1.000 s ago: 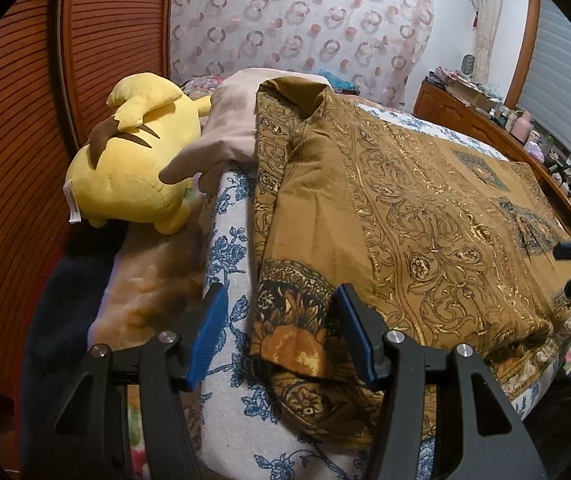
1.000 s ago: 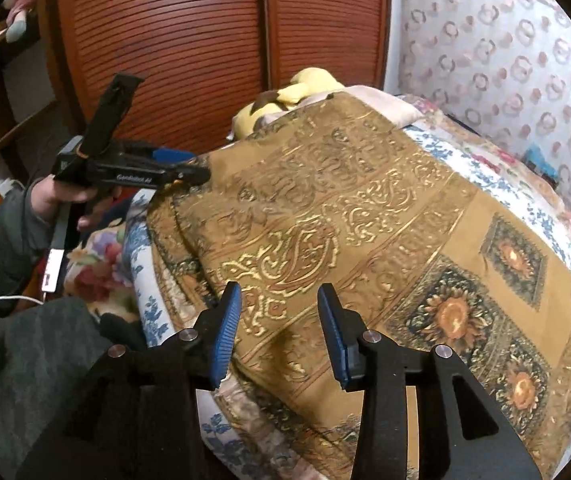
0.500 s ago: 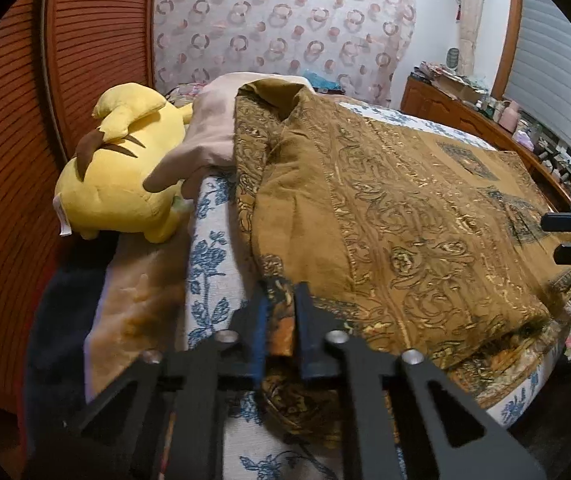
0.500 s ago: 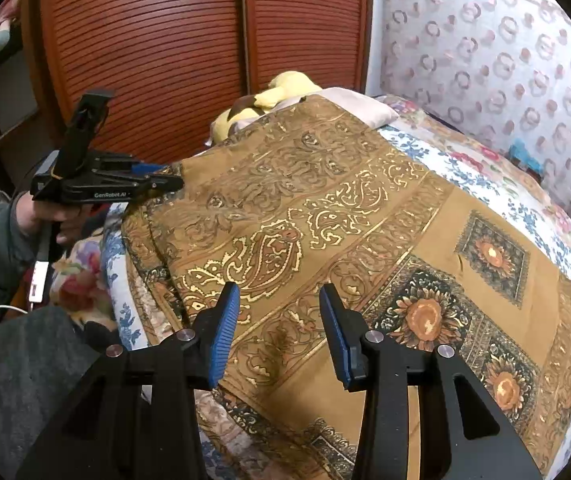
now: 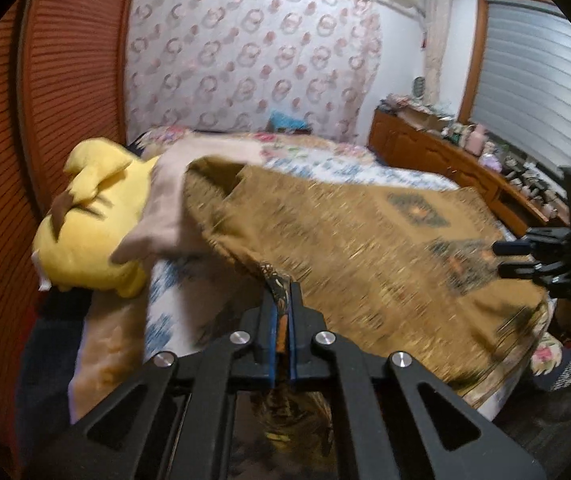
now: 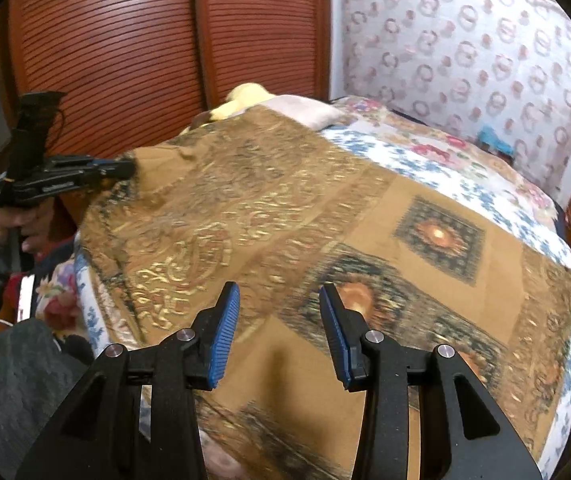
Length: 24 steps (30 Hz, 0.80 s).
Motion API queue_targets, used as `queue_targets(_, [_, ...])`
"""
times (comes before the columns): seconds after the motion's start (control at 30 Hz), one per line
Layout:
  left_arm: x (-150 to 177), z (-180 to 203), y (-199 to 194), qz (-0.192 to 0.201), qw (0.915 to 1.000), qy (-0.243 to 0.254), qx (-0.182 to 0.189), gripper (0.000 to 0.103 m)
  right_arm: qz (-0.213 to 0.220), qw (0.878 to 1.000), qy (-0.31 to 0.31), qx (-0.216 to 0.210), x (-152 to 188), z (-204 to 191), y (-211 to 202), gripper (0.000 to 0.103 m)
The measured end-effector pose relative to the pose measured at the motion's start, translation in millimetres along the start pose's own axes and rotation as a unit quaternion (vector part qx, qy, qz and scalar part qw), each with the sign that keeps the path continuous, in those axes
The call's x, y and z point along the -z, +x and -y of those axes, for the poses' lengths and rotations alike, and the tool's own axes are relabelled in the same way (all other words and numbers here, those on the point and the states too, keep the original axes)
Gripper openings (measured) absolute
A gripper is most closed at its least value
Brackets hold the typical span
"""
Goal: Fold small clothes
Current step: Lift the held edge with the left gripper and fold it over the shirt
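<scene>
A brown and gold patterned garment (image 5: 365,248) lies spread over the bed; it also shows in the right wrist view (image 6: 285,216). My left gripper (image 5: 281,300) is shut on its near corner and holds that corner lifted off the bed; it shows in the right wrist view (image 6: 121,168) at the garment's left corner. My right gripper (image 6: 279,304) is open and empty, just above the garment's near edge. It shows in the left wrist view (image 5: 501,258) at the garment's right side.
A yellow plush toy (image 5: 85,220) and a beige cloth (image 5: 165,208) lie at the bed's far left. The floral bedsheet (image 6: 425,152) shows beyond the garment. A wooden slatted wardrobe (image 6: 125,40) stands left, a cluttered wooden dresser (image 5: 445,152) right.
My left gripper closed on the garment's corner and has lifted it. My right gripper has stayed open and moved forward over the garment.
</scene>
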State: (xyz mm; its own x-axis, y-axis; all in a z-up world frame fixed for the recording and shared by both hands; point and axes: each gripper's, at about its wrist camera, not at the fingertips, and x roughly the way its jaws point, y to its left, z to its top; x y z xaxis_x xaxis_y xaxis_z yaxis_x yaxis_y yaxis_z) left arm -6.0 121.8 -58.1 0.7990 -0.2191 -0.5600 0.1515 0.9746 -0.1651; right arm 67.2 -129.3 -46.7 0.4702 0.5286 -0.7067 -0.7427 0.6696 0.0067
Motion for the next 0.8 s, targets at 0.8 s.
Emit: queue_targets(0.8, [-125, 233, 68, 0.012, 0.9626, 0.16, 0.218, 0.002, 0.04, 0.984, 0.135, 0.111, 68, 111, -85, 0.042])
